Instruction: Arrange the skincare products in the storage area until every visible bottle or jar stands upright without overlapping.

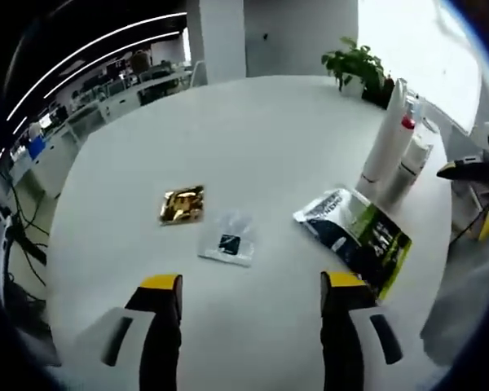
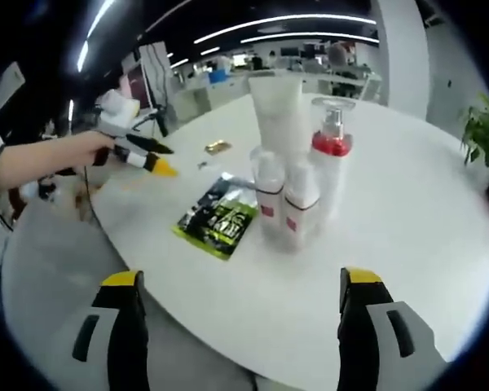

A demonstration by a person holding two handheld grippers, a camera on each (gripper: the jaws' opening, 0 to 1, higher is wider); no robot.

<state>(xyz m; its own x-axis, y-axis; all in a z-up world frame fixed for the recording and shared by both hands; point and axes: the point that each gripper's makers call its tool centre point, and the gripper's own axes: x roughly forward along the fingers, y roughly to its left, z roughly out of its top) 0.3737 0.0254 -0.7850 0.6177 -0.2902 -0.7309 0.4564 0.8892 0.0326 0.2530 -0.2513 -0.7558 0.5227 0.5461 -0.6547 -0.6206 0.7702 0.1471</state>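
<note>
On the round white table (image 1: 253,122) stand a tall white tube (image 1: 385,138) and a pump bottle with a red collar (image 1: 414,151), both upright at the right side. In the right gripper view the tube (image 2: 279,114) and the pump bottle (image 2: 330,155) are bunched with two small white bottles with red labels (image 2: 269,199), all upright. A black and green pouch (image 1: 359,232) lies flat beside them. My left gripper (image 1: 253,285) is open over the table's near edge. My right gripper (image 2: 241,281) is open, short of the bottles.
A gold sachet (image 1: 182,204) and a small clear packet (image 1: 228,242) lie flat mid-table. A potted plant (image 1: 359,65) stands at the far edge. A hand holds the left gripper (image 2: 161,159) past the pouch (image 2: 218,218). Office desks are behind.
</note>
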